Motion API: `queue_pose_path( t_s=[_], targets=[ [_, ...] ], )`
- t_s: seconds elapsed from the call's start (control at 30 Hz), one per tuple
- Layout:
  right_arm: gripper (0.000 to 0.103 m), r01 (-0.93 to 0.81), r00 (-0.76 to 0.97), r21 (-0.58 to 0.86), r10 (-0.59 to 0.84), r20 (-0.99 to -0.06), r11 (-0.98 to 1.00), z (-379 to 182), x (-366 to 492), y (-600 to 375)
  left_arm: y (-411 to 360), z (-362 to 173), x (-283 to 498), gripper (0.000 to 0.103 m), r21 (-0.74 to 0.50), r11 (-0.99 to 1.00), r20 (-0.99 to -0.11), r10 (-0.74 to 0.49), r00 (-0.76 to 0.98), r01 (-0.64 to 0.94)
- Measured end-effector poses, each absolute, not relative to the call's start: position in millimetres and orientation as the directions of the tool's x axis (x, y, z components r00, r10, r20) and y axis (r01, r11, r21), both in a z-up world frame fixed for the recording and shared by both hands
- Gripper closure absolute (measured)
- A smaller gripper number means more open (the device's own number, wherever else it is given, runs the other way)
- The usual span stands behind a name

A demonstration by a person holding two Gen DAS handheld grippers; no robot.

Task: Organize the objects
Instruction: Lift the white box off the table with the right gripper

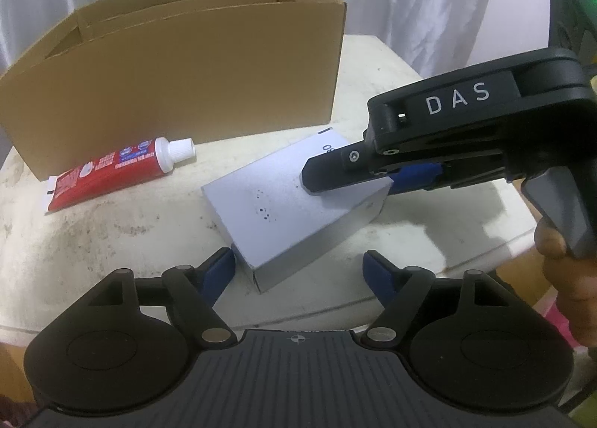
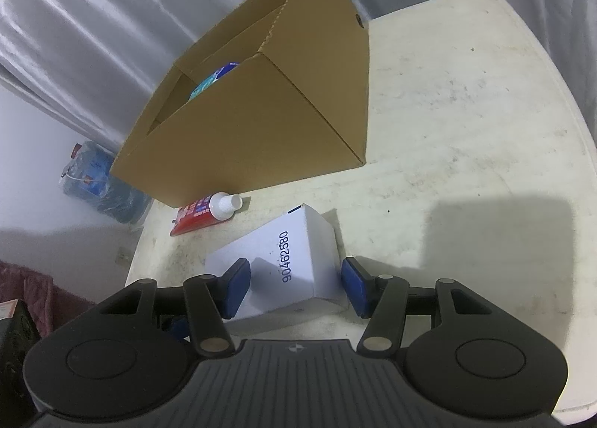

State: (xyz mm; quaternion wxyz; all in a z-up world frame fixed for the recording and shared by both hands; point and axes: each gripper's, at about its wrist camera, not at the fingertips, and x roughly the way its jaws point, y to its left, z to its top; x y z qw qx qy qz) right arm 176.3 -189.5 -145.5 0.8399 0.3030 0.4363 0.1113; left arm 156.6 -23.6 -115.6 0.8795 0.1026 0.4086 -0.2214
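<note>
Right gripper (image 2: 294,286): pinches white box (image 2: 276,260) at end, off-centre. Risk: box swings, slips. Left gripper (image 1: 298,271): spread, empty, near box. Tube (image 1: 112,170) beside carton (image 1: 179,92): knock risk.

Right gripper (image 2: 294,286) astride white box (image 2: 283,260), pads seemingly touching, toothpaste tube (image 2: 209,211), cardboard box (image 2: 261,122) behind

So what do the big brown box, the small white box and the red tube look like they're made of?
Big brown box: corrugated cardboard, matte, judging by its folded flaps and raw edges. Small white box: likely thin paperboard, smooth and matte, with sharp folded edges and printed digits. Red tube: probably soft plastic or laminate, glossy print, flat crimped end, ribbed white plastic cap.
</note>
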Motion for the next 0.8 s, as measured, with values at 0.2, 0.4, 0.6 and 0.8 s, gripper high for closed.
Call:
queue_pose_path(
  t_s=[0.2,0.4,0.6,0.8],
  targets=[
    [0.045,0.076,0.594,0.591,0.440,-0.674,0.803,-143.6,176.9,-186.7,-23.4,-120.6,157.4,0.028,-0.008,0.881,-0.762,-0.312,0.568,0.474],
    [0.045,0.078,0.593,0.590,0.439,-0.675,0.803,-143.8,177.6,-186.5,-24.1,-120.5,156.6,0.028,0.009,0.875,-0.762,-0.307,0.570,0.483],
    [0.044,0.083,0.589,0.585,0.434,-0.682,0.807,-142.9,179.3,-185.7,-27.4,-119.8,157.0,0.028,0.012,0.873,-0.761,-0.308,0.571,0.487],
    [0.044,0.090,0.582,0.576,0.426,-0.693,0.813,-141.8,181.4,-183.9,-24.0,-121.5,155.7,0.028,-0.003,0.873,-0.754,-0.322,0.572,0.488]
  ],
)
